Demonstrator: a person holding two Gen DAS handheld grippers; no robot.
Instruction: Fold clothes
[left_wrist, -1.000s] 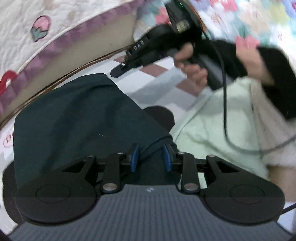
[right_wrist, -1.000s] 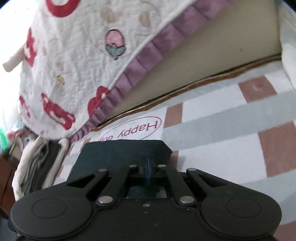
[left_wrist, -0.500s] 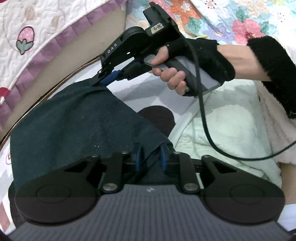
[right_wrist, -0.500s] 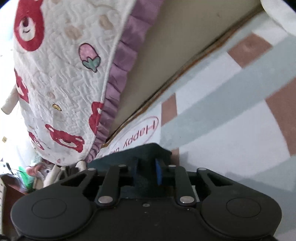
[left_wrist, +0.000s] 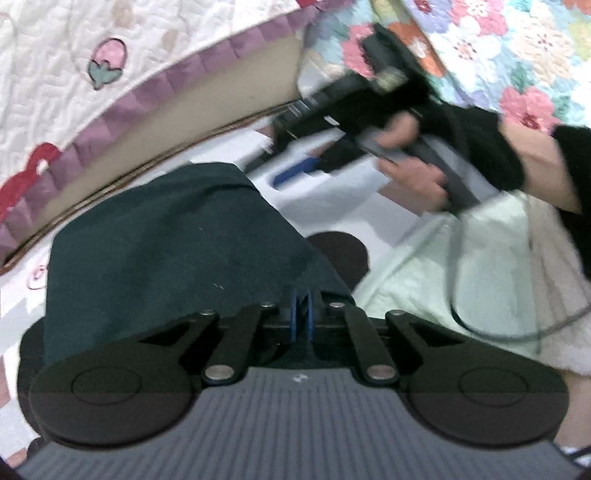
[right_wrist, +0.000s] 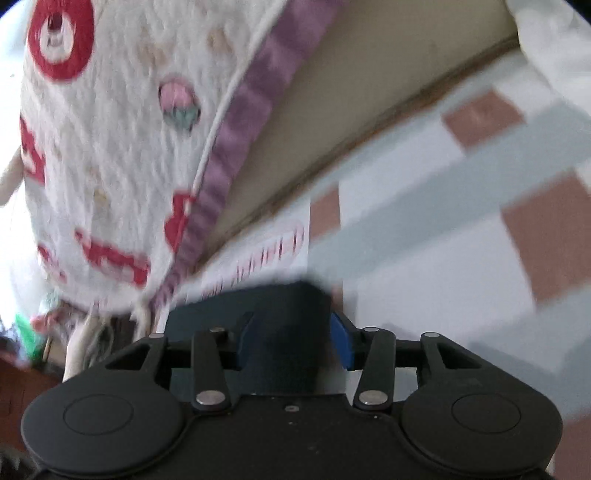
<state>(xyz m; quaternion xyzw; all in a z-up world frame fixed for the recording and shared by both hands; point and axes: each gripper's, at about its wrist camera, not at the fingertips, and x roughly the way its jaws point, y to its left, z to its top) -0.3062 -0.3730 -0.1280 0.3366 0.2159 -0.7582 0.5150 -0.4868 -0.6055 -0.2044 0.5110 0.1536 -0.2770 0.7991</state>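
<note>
Widest thing in shot is the checked bedsheet of grey, white and brick-brown squares (right_wrist: 424, 258), and pressing in on it from the far side is the white quilted bedspread with red bears, pink strawberries and a purple frilled hem (left_wrist: 74, 74). A floral patchwork quilt (left_wrist: 498, 44) fills the upper corner of the left wrist view, with a pale mint-green garment (left_wrist: 443, 266) lying just beside the main piece.

And here's that main piece: the dark teal folded cloth garment (left_wrist: 159, 251), lying flat on the sheet, spreading away from the near gripper toward the quilt's hem.

The left gripper (left_wrist: 301, 317) has its blue pads pressed almost together, pinching the near edge of the teal cloth. Firm hold there. The right gripper (right_wrist: 295, 338), seen from its own camera, has its jaws opening; the far corner of the cloth lies between the blue pads, which stand apart from it. In the left view that tool is blurred, in a hand in a black fingerless glove (left_wrist: 417, 166).

So I'd call this the release at the end of a fold: one corner laid down, the other edge held. Next, I'd judge, the right tool must back clear without dragging the corner, then find a fresh edge.
</note>
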